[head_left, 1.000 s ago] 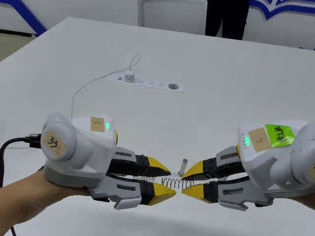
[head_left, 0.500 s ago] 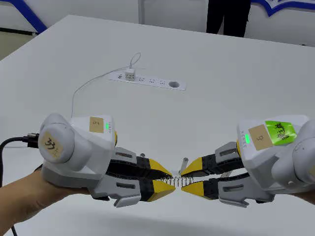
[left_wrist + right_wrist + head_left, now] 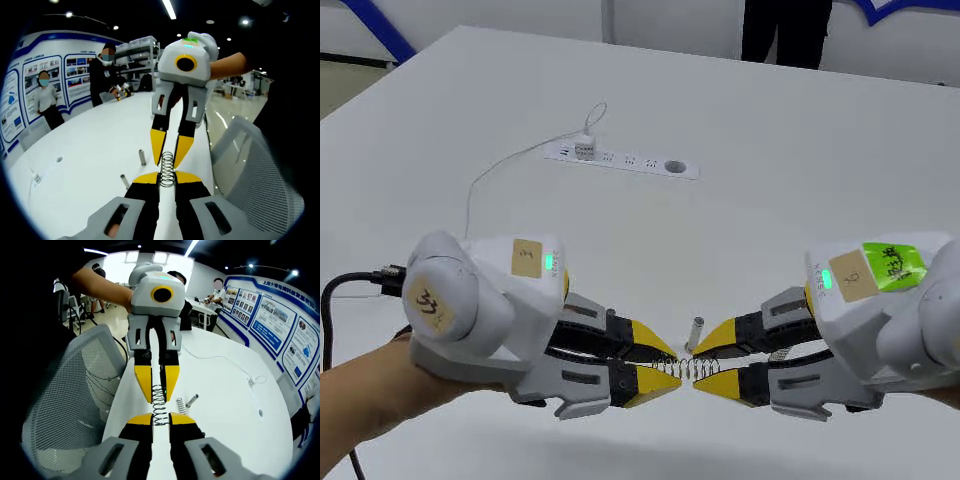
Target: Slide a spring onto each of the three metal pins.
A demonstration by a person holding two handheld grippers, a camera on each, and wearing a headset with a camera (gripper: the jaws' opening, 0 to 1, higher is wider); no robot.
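Left claw [image 3: 663, 368], right claw [image 3: 708, 368] facing — each pinching one end of spring [image 3: 686, 370] — pin [image 3: 697, 331] just beyond.

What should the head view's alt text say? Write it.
Two hand-held claws face tip to tip over a white table, the left claw and right claw each gripping an end of a small spring. A metal pin stands just behind; a power strip lies farther back.
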